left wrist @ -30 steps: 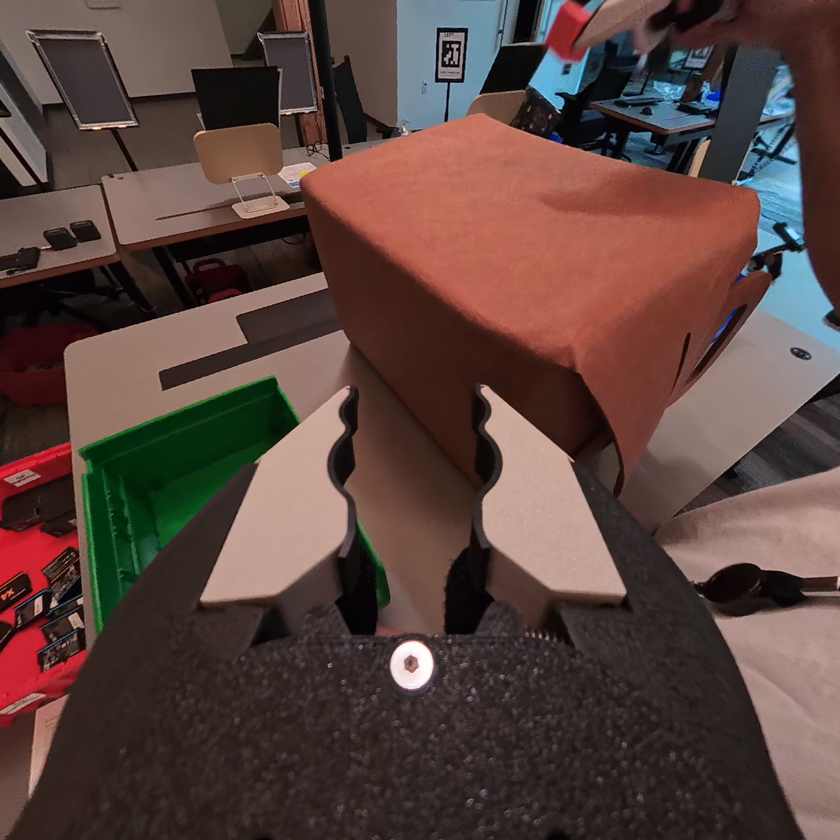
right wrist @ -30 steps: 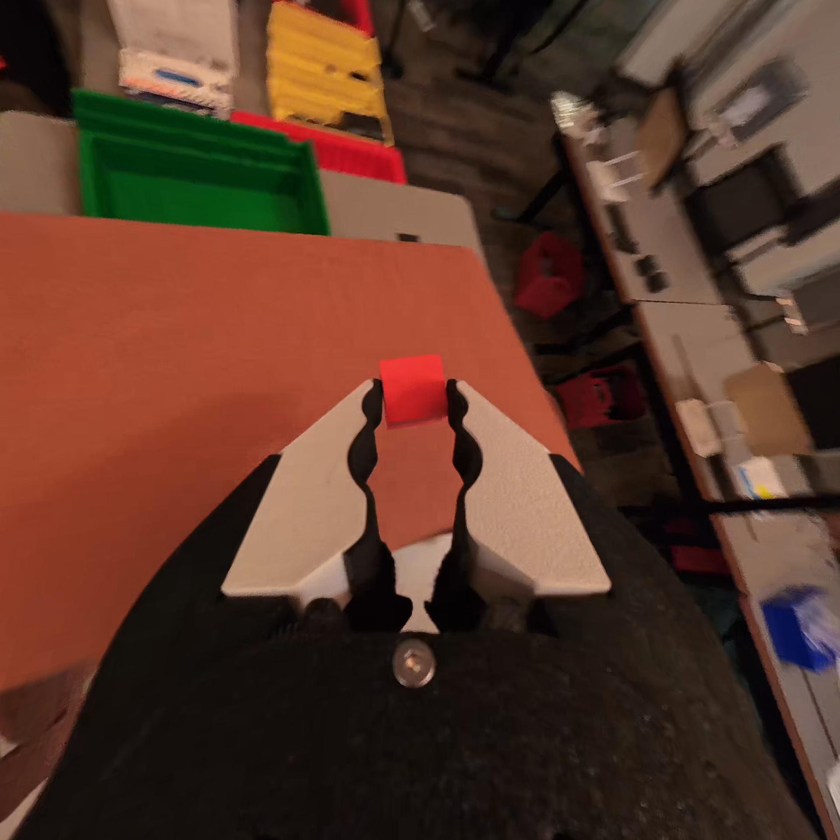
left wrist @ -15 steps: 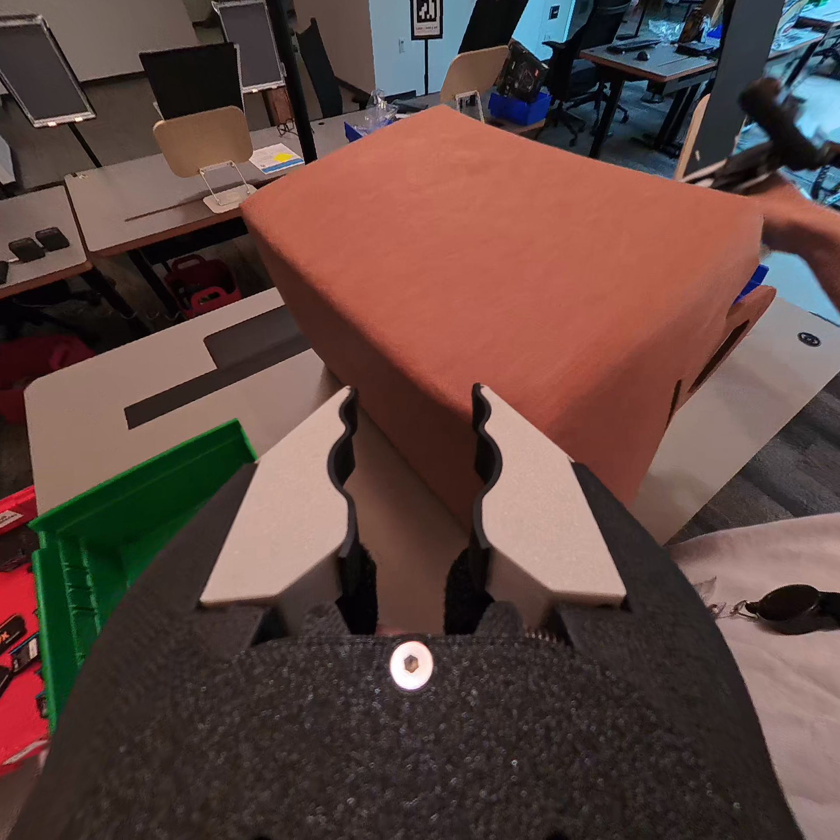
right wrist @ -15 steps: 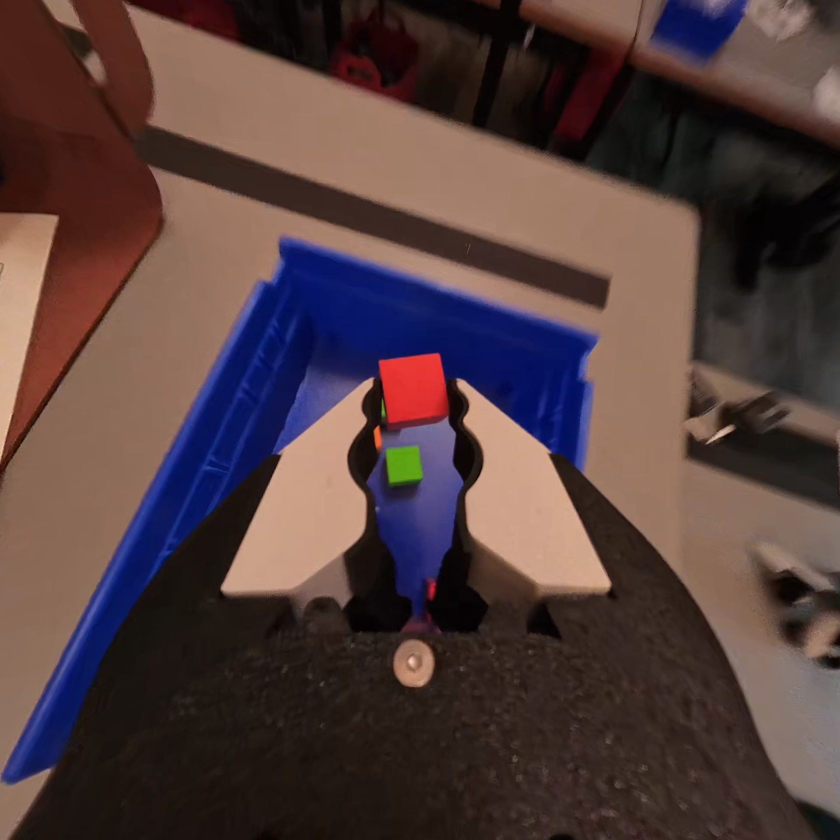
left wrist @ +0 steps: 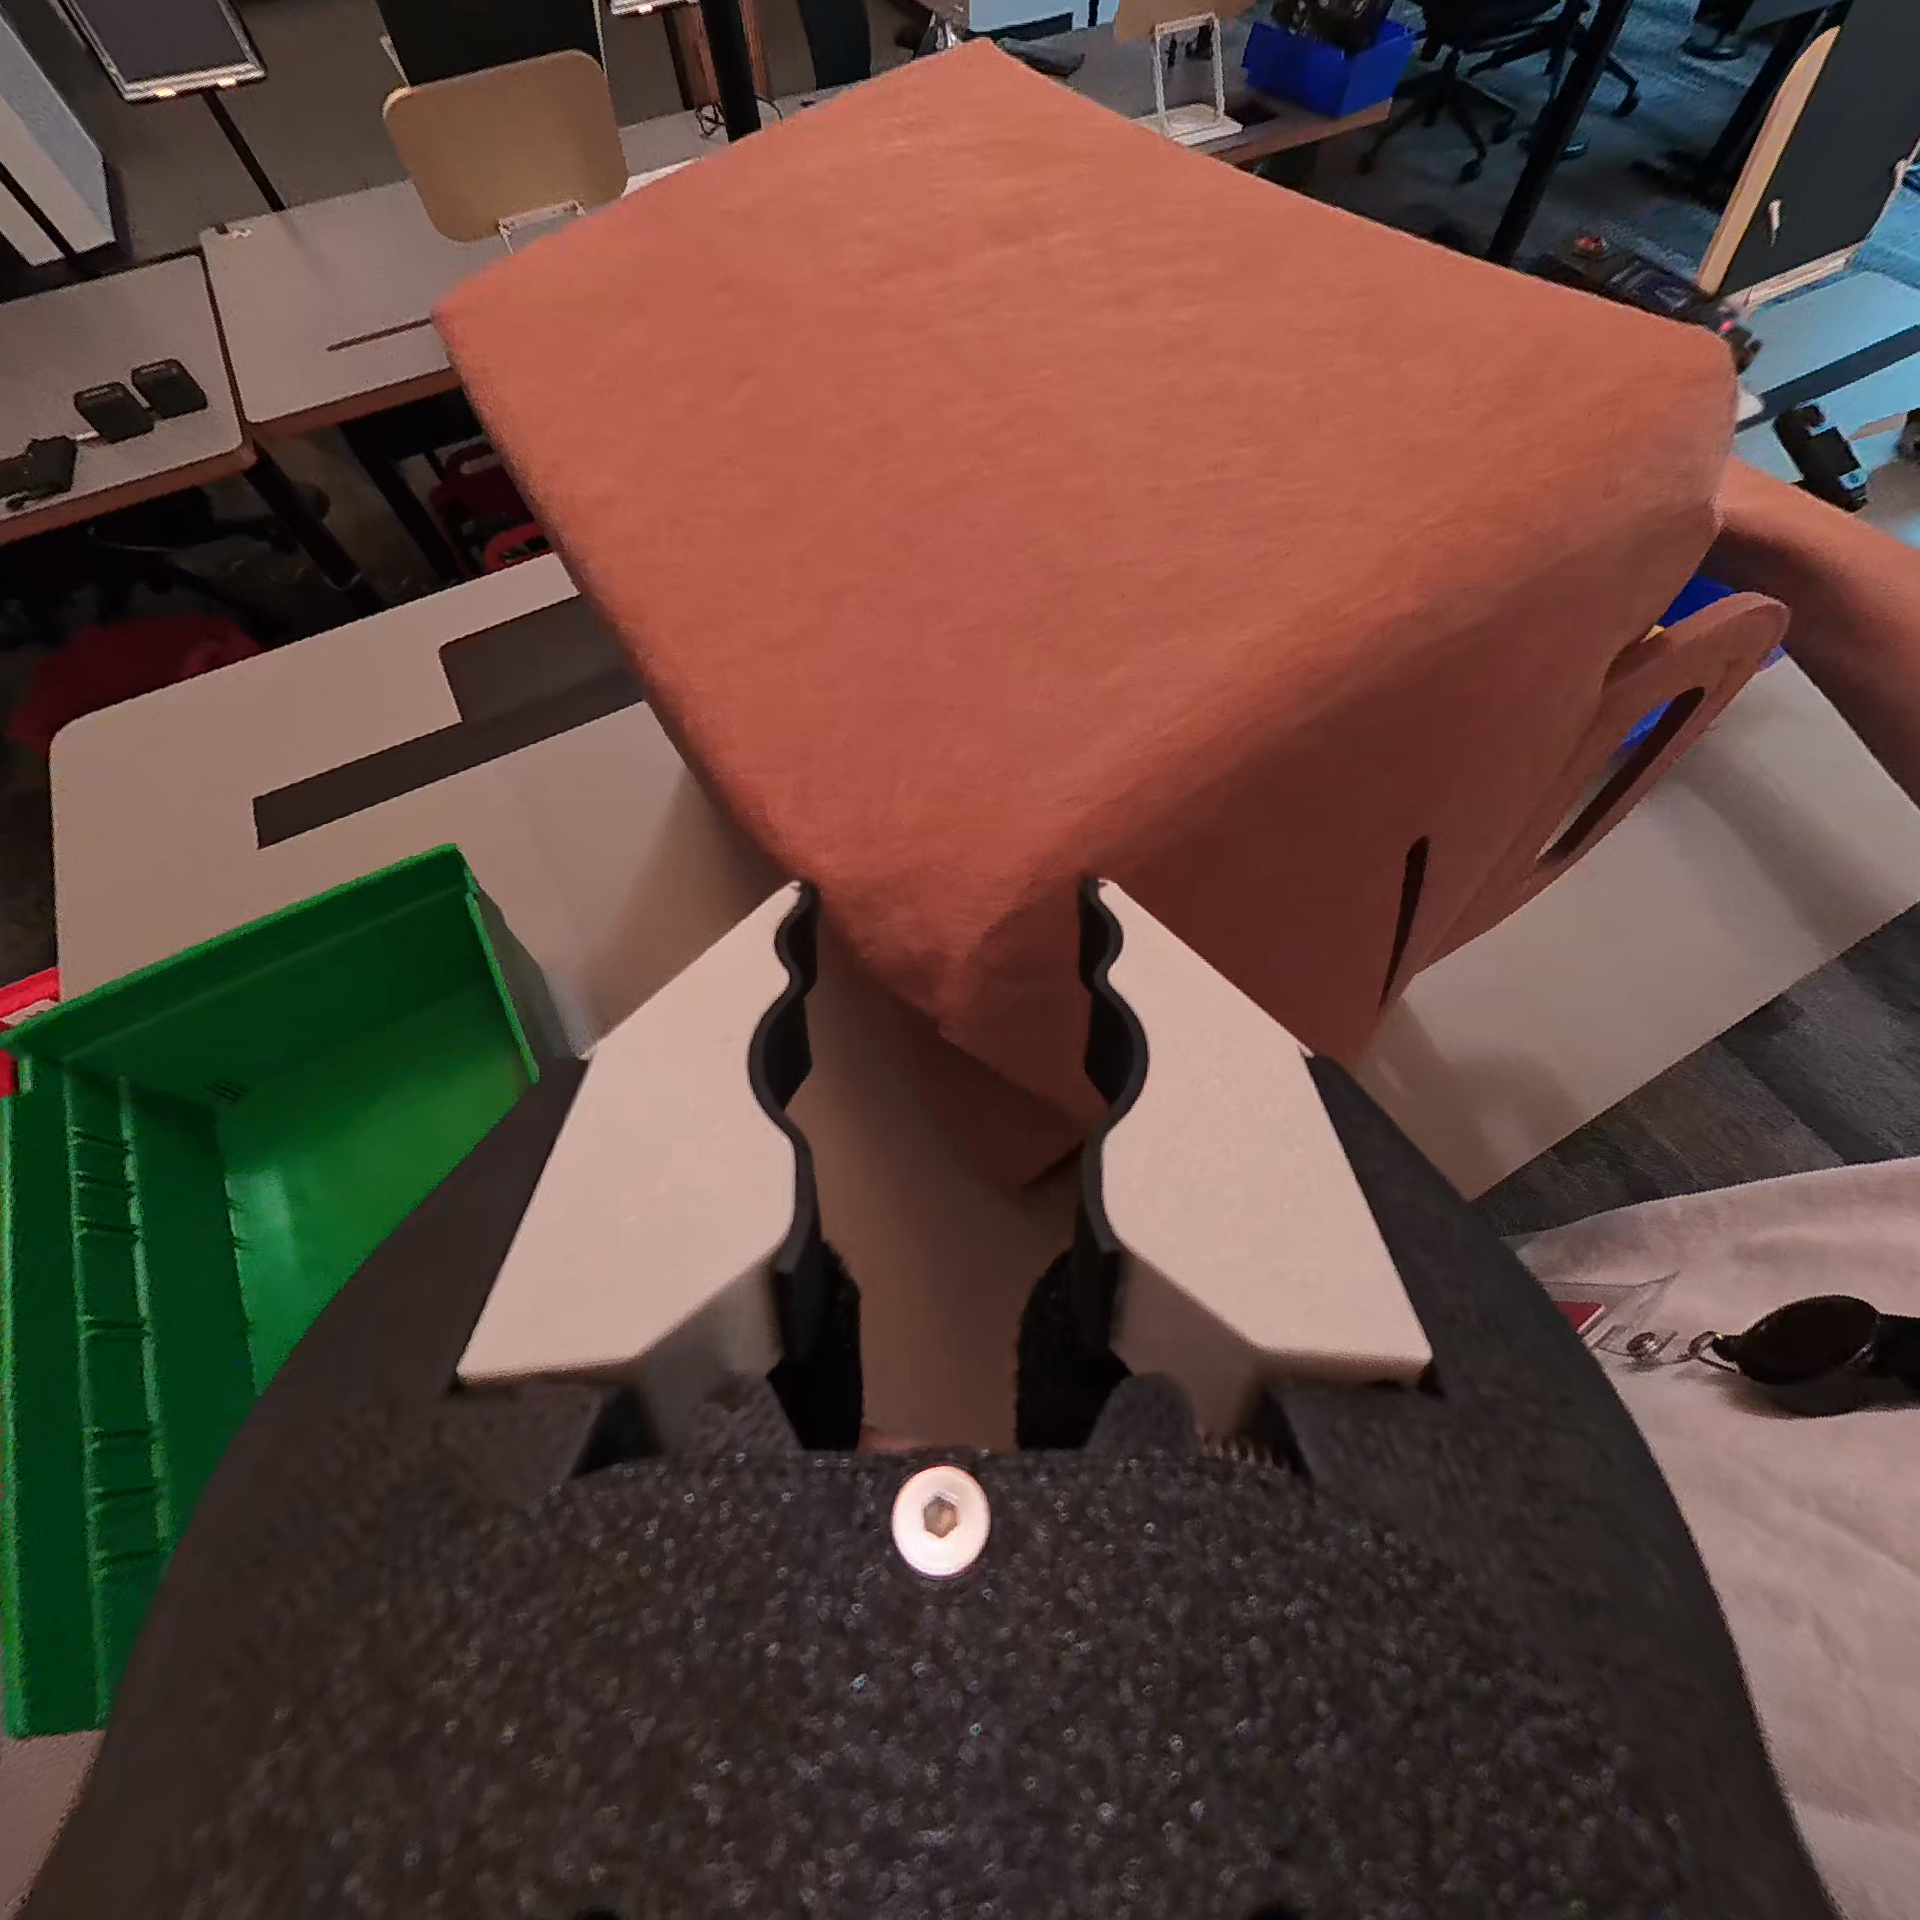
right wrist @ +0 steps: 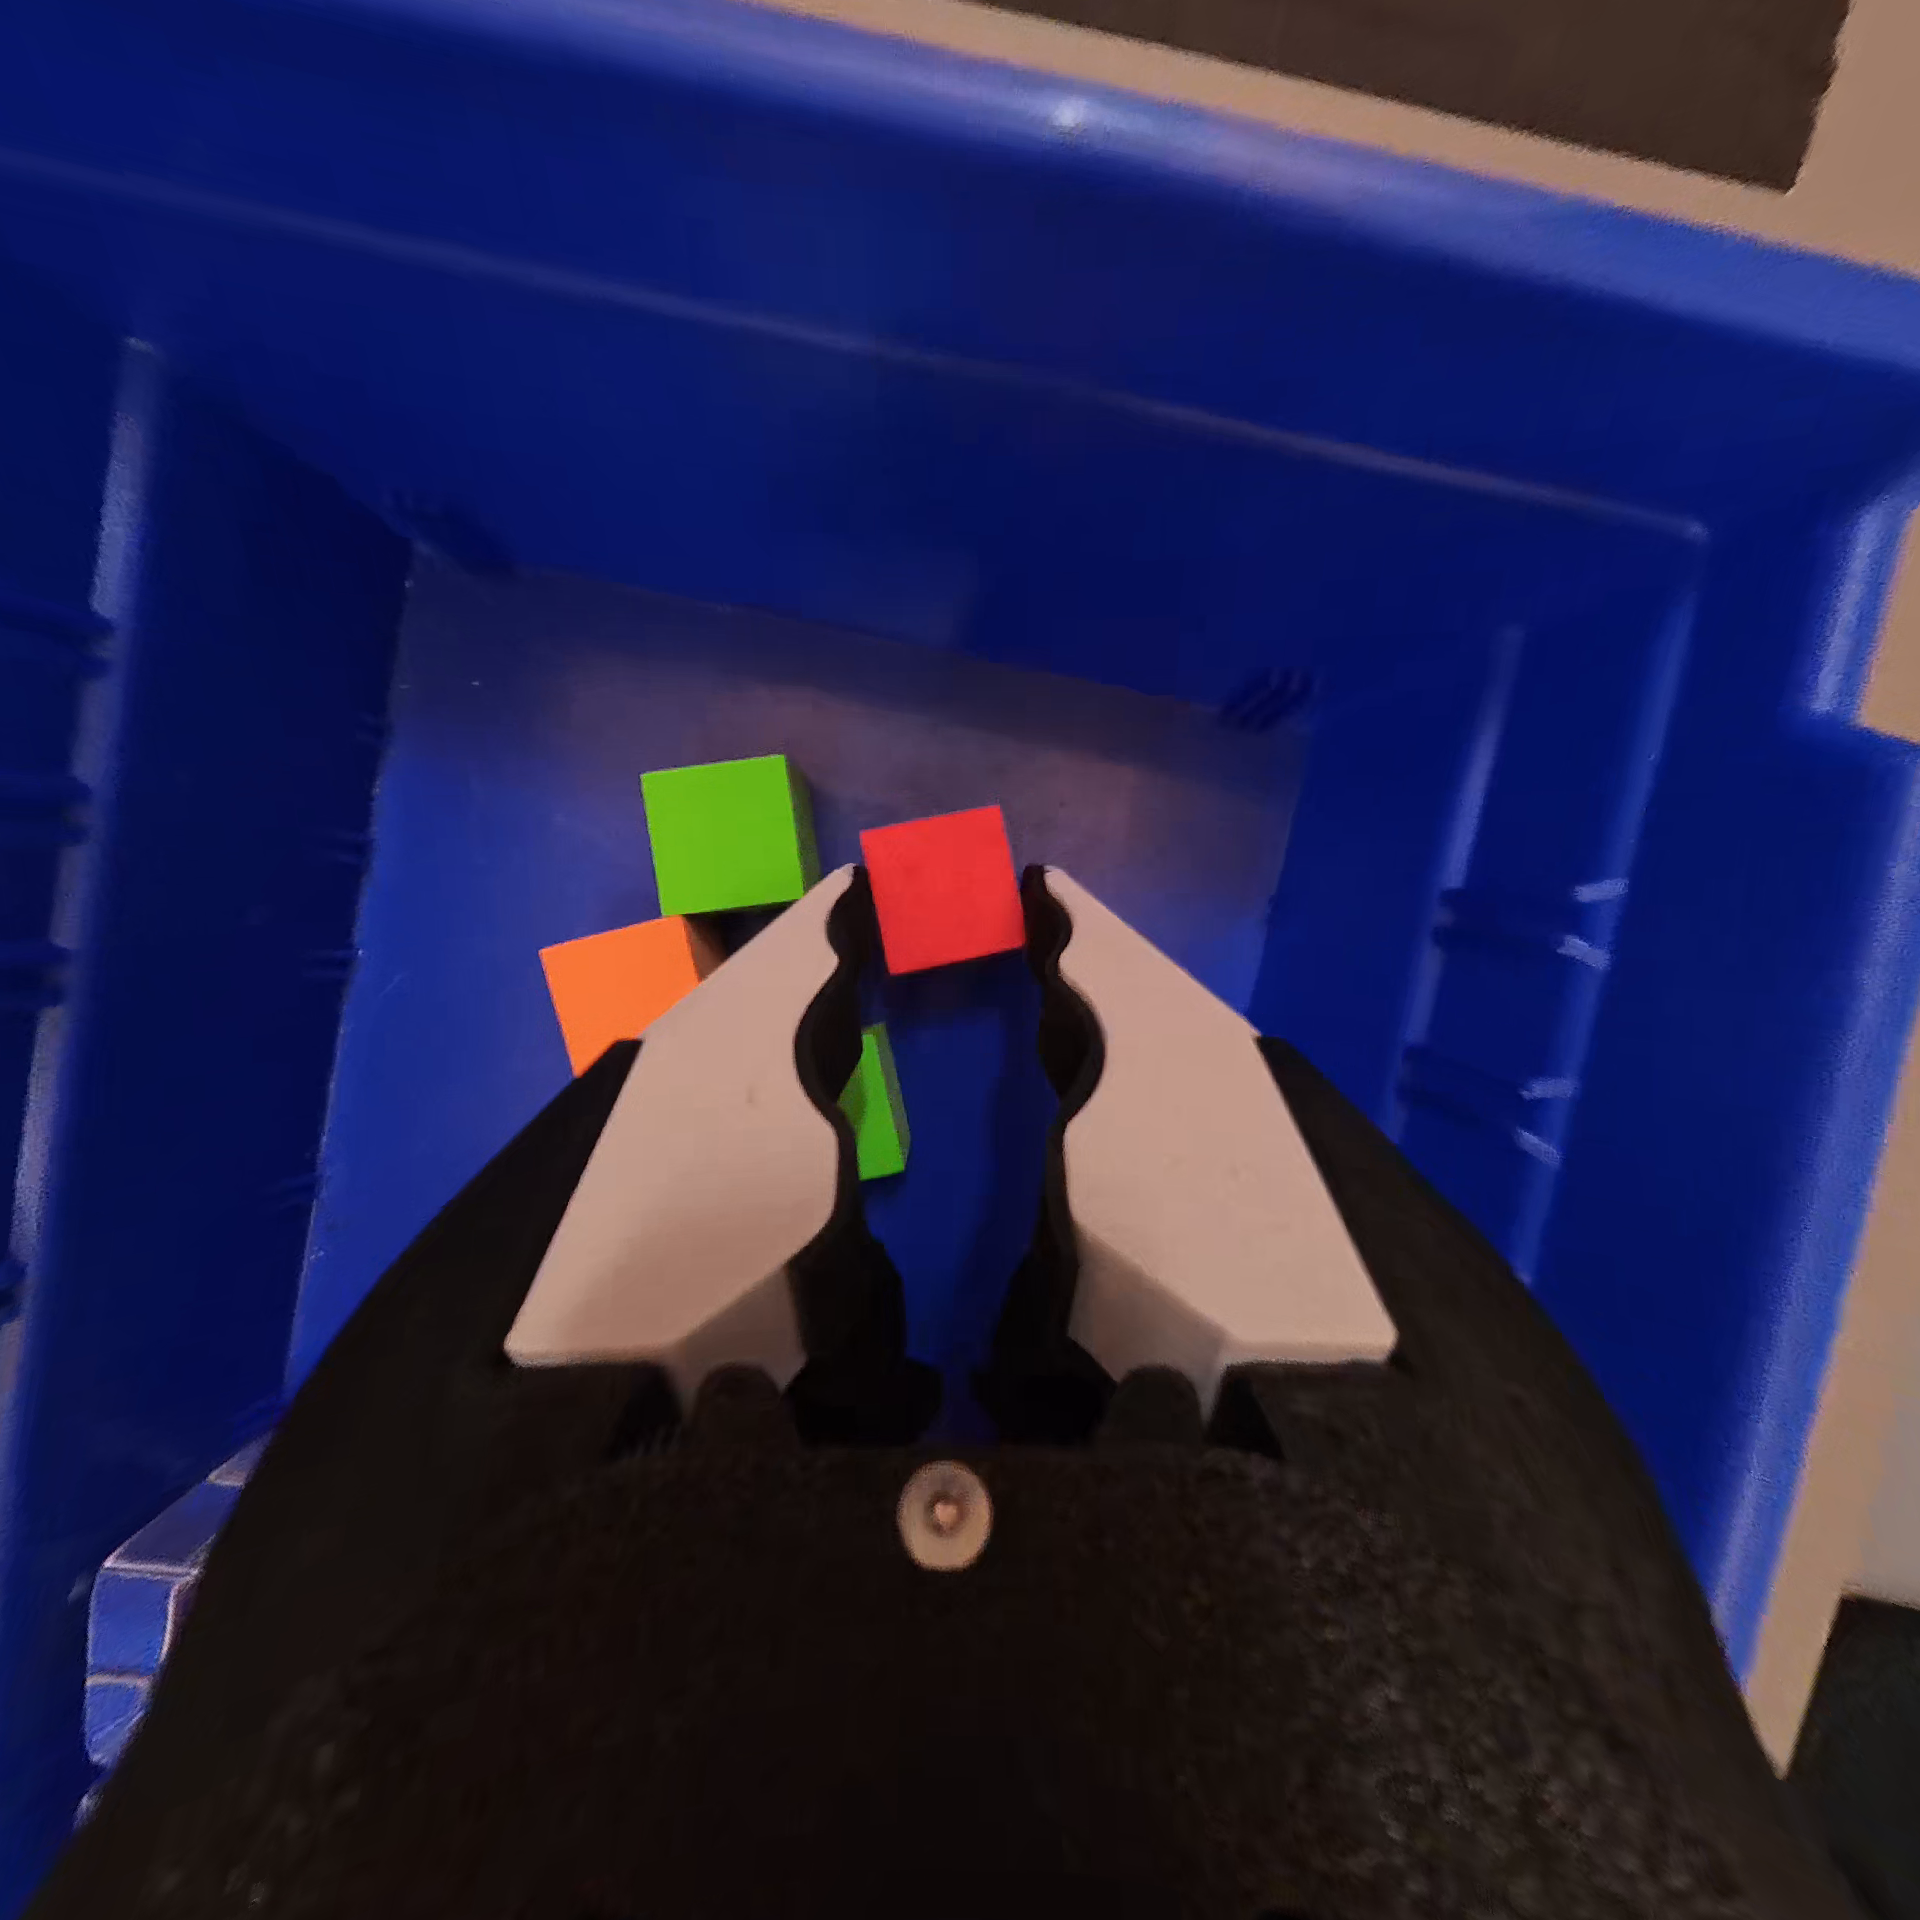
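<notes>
Centre of the right wrist view: right gripper (right wrist: 943,878) inside a blue bin (right wrist: 935,312), jaws clamped on a red cube (right wrist: 940,894), pinched only at the very tips, above the bin floor. Just left of it, a green cube (right wrist: 722,831); below that, an orange cube (right wrist: 618,987), partly hidden by the left finger; lower between the fingers, a second green cube (right wrist: 878,1101). Likely risks: so shallow a pinch could let the red cube twist or slip; once let go, could land on an edge of the green cube and tumble; the left finger, close over the orange cube, could knock it. Lower centre of the left wrist view: left gripper (left wrist: 945,920), jaws apart and holding nothing, hovering near the closest corner of a box draped in brown cloth (left wrist: 1039,468). Lower left, an empty green bin (left wrist: 260,1091) on the pale grey table (left wrist: 208,769). Beyond, along the top of the frame, more grey desks, stands and office chairs on a dark floor.
</notes>
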The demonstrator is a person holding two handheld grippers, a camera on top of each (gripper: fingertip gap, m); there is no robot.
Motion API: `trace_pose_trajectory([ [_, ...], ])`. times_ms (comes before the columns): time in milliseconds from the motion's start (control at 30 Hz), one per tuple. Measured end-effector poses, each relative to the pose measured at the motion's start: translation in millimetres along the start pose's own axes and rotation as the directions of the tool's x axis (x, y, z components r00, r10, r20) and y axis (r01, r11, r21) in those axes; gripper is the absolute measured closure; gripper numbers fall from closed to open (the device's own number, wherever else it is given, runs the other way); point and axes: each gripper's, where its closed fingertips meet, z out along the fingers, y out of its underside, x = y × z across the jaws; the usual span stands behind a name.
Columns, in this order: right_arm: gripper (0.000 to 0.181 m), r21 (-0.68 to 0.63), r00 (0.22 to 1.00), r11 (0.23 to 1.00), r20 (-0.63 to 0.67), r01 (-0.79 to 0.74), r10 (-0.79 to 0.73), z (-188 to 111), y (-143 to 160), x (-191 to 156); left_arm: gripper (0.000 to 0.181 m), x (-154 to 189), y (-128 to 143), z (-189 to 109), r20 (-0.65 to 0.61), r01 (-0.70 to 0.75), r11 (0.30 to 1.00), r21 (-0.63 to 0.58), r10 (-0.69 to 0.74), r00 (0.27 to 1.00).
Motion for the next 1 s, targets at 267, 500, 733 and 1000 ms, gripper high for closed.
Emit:
trace_pose_trajectory([
  [267,0.140,0.031,0.990,0.997,-0.117,0.076,-0.072,-30,-5,6,0.129,7,18,-6,0.013,0.058,0.997,-0.053,-0.057,0.998],
  [500,0.134,0.441,0.999,0.897,-0.030,0.030,-0.018,-156,-8,-78,0.129,-33,38,-25,0.128,0.145,0.989,-0.008,-0.143,0.981],
  [733,0.107,0.544,0.968,0.813,0.234,-0.206,0.088,-218,59,-188,0.130,-108,119,-39,0.324,0.205,0.976,-0.075,-0.171,0.930],
  [1000,0.103,0.507,0.977,0.838,0.157,-0.202,0.141,-242,135,-240,0.129,-160,234,-55,0.406,0.350,0.912,-0.213,-0.243,0.881],
])
